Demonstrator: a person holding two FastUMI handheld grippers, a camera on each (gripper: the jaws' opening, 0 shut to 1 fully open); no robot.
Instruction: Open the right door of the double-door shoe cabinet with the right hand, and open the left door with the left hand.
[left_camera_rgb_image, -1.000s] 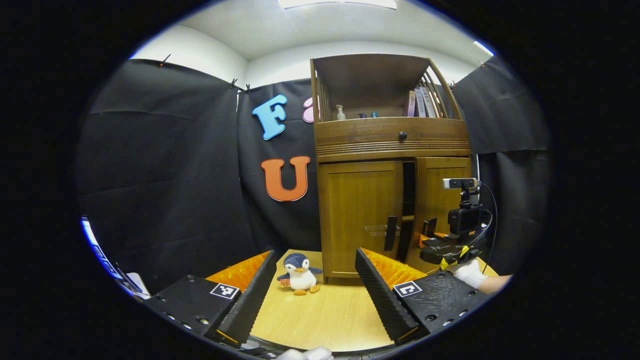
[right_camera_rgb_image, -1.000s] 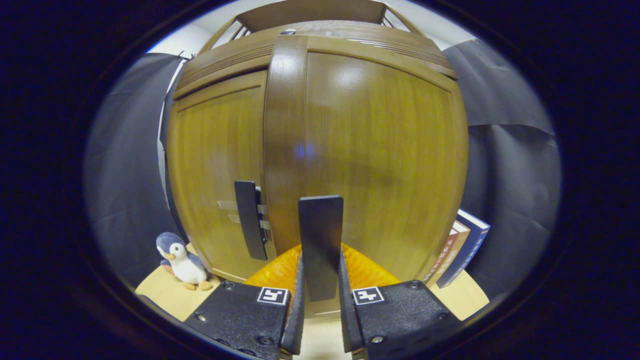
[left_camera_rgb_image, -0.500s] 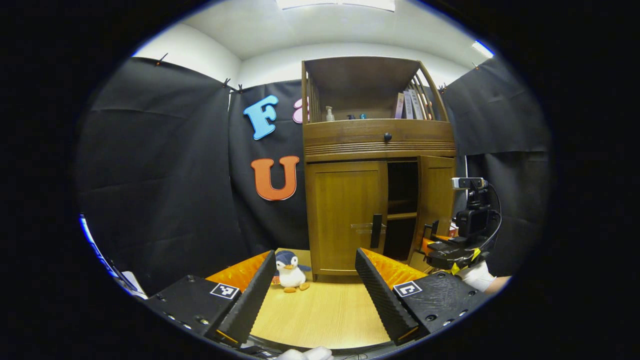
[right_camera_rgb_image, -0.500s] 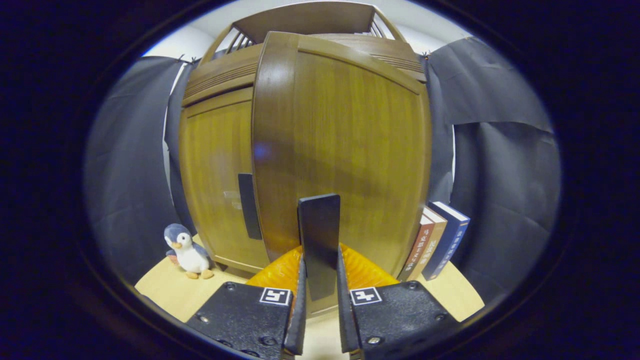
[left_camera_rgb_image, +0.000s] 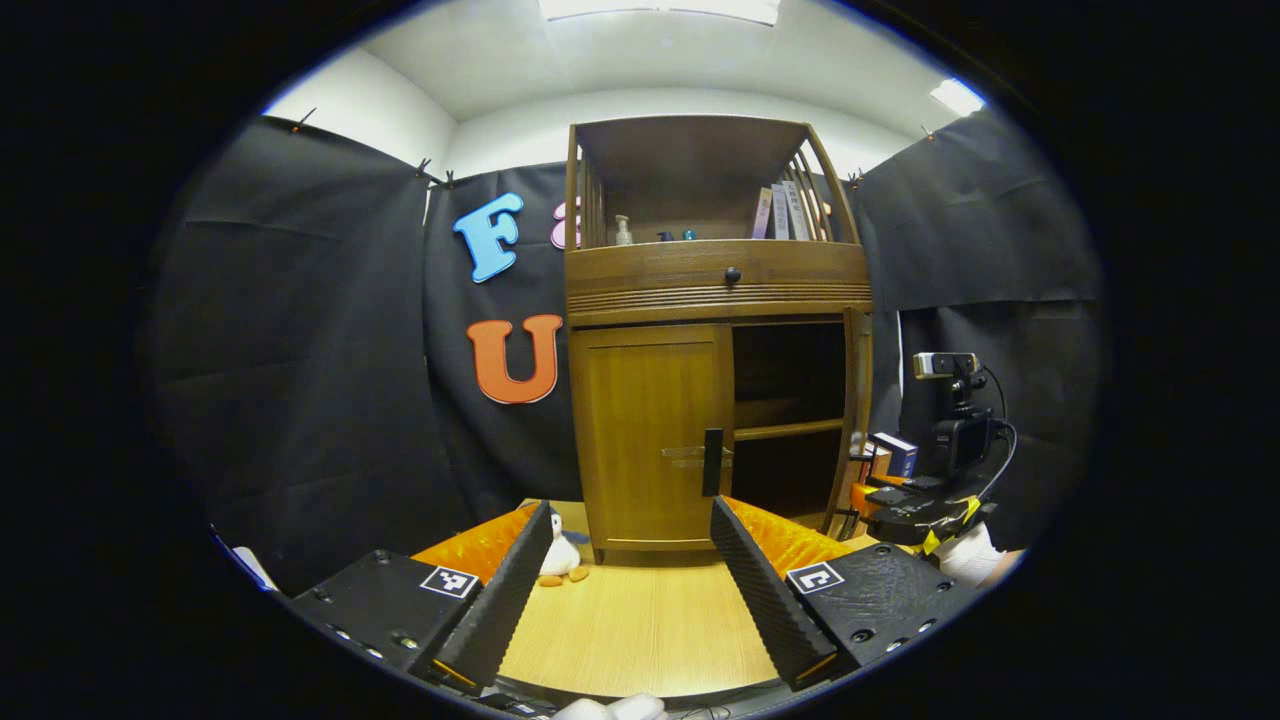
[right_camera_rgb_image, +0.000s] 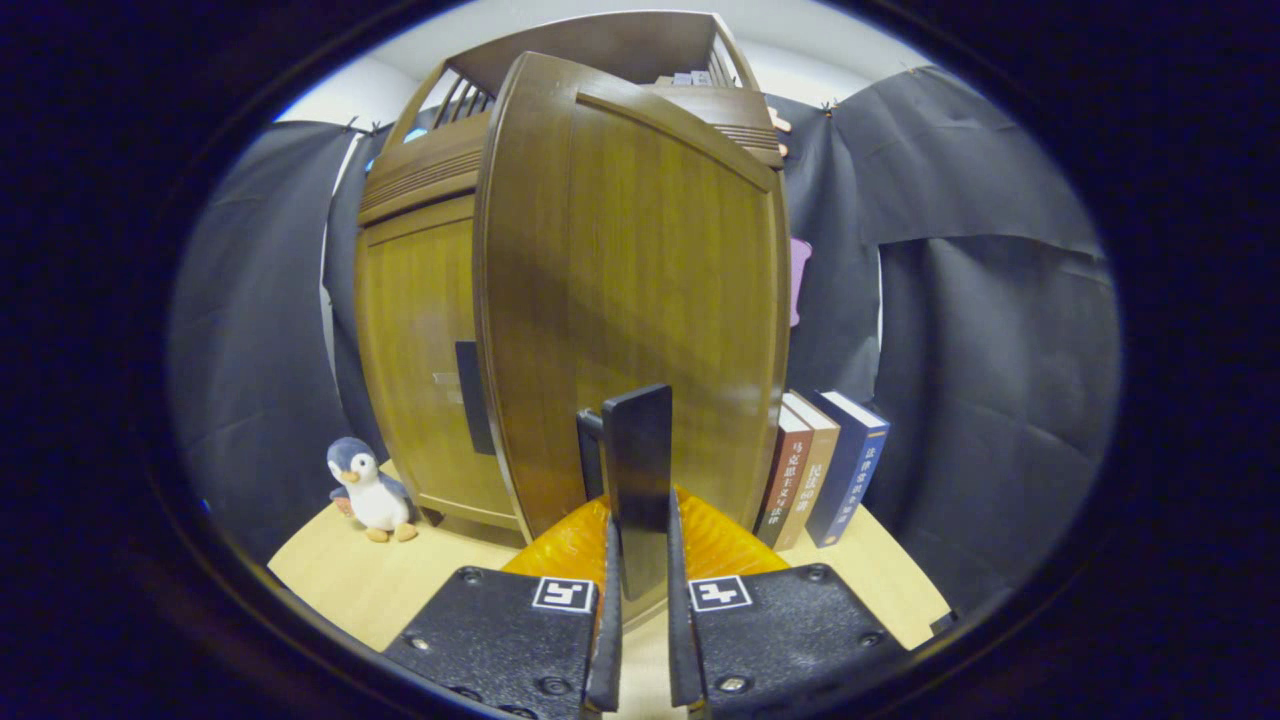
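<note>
Right claw (right_camera_rgb_image: 637, 560) pinches the flat bar handle (right_camera_rgb_image: 637, 480) of the glossy wooden right door (right_camera_rgb_image: 640, 280).

Wooden shoe cabinet with its right door open and its left door shut.

The shoe cabinet (left_camera_rgb_image: 716, 290) stands upright on the bench. Its right door (right_camera_rgb_image: 640, 290) is swung wide outward, edge-on in the left gripper view, baring a dark inside with one shelf; its dark upright handle (right_camera_rgb_image: 638, 480) sits between the right gripper's jaws. The left door (left_camera_rgb_image: 648, 430) lies flush, with its dark handle (left_camera_rgb_image: 712, 462) at the inner edge.
</note>
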